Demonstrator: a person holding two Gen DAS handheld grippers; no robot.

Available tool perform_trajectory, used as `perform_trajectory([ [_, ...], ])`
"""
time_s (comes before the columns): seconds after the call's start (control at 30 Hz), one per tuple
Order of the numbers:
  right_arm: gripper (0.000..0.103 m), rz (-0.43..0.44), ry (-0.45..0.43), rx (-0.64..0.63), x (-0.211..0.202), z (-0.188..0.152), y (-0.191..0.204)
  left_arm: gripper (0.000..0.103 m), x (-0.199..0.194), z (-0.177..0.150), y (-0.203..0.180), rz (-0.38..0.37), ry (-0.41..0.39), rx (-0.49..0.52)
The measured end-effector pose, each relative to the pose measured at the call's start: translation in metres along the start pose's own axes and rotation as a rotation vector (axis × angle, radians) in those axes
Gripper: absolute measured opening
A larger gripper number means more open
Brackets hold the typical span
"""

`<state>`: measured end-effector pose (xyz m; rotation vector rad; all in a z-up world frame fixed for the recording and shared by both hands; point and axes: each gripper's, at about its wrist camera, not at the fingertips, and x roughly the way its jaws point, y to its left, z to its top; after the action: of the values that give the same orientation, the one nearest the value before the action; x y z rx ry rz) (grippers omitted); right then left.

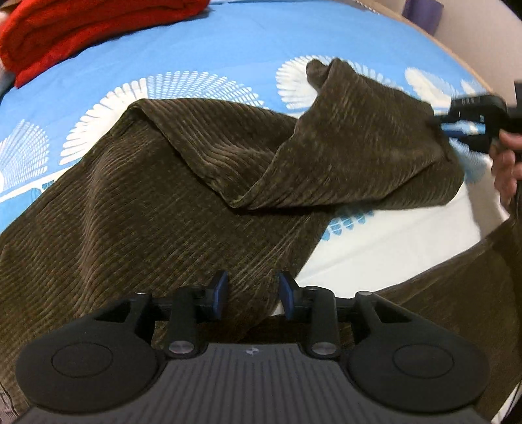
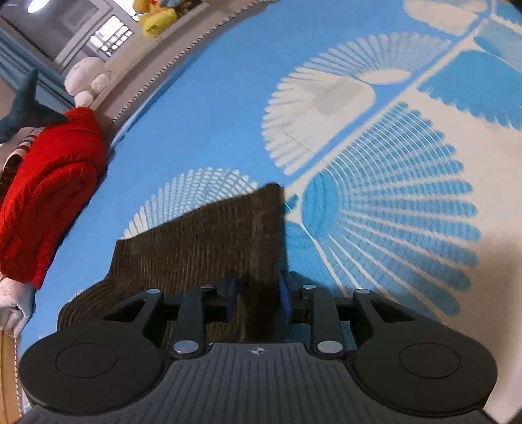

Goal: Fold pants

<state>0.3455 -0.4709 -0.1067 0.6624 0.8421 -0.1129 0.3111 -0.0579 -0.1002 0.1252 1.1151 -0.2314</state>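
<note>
Two grippers work on brown corduroy pants [image 1: 137,202] spread over a blue-and-white bedsheet [image 1: 202,55]; left gripper [image 1: 251,295] at lower centre stands open above the cloth, pads apart from it; right gripper [image 2: 257,298] has a pants edge between its pads, gripping or not I cannot tell; red blanket [image 1: 81,29] lies upper left.
</note>
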Motion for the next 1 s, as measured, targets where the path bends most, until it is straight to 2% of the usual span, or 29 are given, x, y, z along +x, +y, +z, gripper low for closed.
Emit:
perform_trajectory([
  [0.1,0.027,0.002,-0.01,0.0,0.003,0.002,0.005,0.039,0.004,0.0,0.004,0.001,0.006,-0.008],
  [0.13,0.011,0.003,-0.01,-0.004,0.004,0.002,0.007,0.036,0.005,0.0,0.005,0.006,0.009,-0.008],
  [0.17,0.008,0.003,-0.006,-0.01,0.005,0.002,0.008,0.027,0.005,0.001,0.006,0.009,0.01,-0.006],
  [0.23,0.007,0.017,-0.021,-0.005,0.003,0.005,0.012,0.014,0.005,0.001,0.004,0.008,0.006,0.013],
  [0.33,0.007,0.093,-0.082,0.007,-0.015,0.017,0.022,0.011,-0.002,0.006,0.003,0.044,-0.02,0.028],
  [0.4,0.006,0.103,-0.187,0.027,-0.041,0.025,0.026,0.011,-0.007,0.008,0.008,0.051,-0.036,0.001],
  [0.43,0.006,0.07,-0.284,0.061,-0.059,0.027,0.024,0.011,-0.01,0.008,0.011,0.059,-0.045,-0.004],
  [0.47,0.006,-0.01,-0.408,0.101,-0.08,0.027,0.02,0.011,-0.012,0.009,0.013,0.06,-0.047,-0.004],
  [0.5,0.006,-0.129,-0.532,0.151,-0.101,0.024,0.013,0.011,-0.014,0.008,0.015,0.047,-0.043,-0.004],
  [0.53,0.006,-0.232,-0.576,0.18,-0.111,0.024,0.003,0.011,-0.014,0.007,0.016,0.04,-0.03,0.003],
  [0.6,0.006,-0.334,-0.483,0.201,-0.104,0.025,-0.024,0.01,-0.011,0.003,0.016,0.04,0.0,0.044],
  [0.63,0.006,-0.403,-0.428,0.228,-0.098,0.022,-0.042,0.01,-0.01,0.001,0.017,0.025,0.011,0.05],
  [0.67,0.006,-0.435,-0.387,0.274,-0.093,0.019,-0.059,0.011,-0.01,0.0,0.018,0.0,0.022,0.051],
  [0.73,0.006,-0.459,-0.301,0.379,-0.085,0.012,-0.094,0.011,-0.013,-0.003,0.018,-0.035,0.033,0.082],
  [0.77,0.006,-0.437,-0.275,0.41,-0.081,0.009,-0.105,0.011,-0.014,-0.004,0.018,-0.043,0.039,0.1],
  [0.83,0.006,-0.418,-0.279,0.37,-0.083,0.011,-0.109,0.012,-0.014,-0.006,0.019,-0.073,0.05,0.113],
  [0.93,0.006,-0.488,-0.297,0.341,-0.092,0.012,-0.107,0.019,-0.017,-0.011,0.016,-0.142,0.069,0.167],
  [1.0,0.006,-0.545,-0.278,0.36,-0.093,0.009,-0.113,0.032,-0.022,-0.015,0.014,-0.185,0.071,0.215],
])
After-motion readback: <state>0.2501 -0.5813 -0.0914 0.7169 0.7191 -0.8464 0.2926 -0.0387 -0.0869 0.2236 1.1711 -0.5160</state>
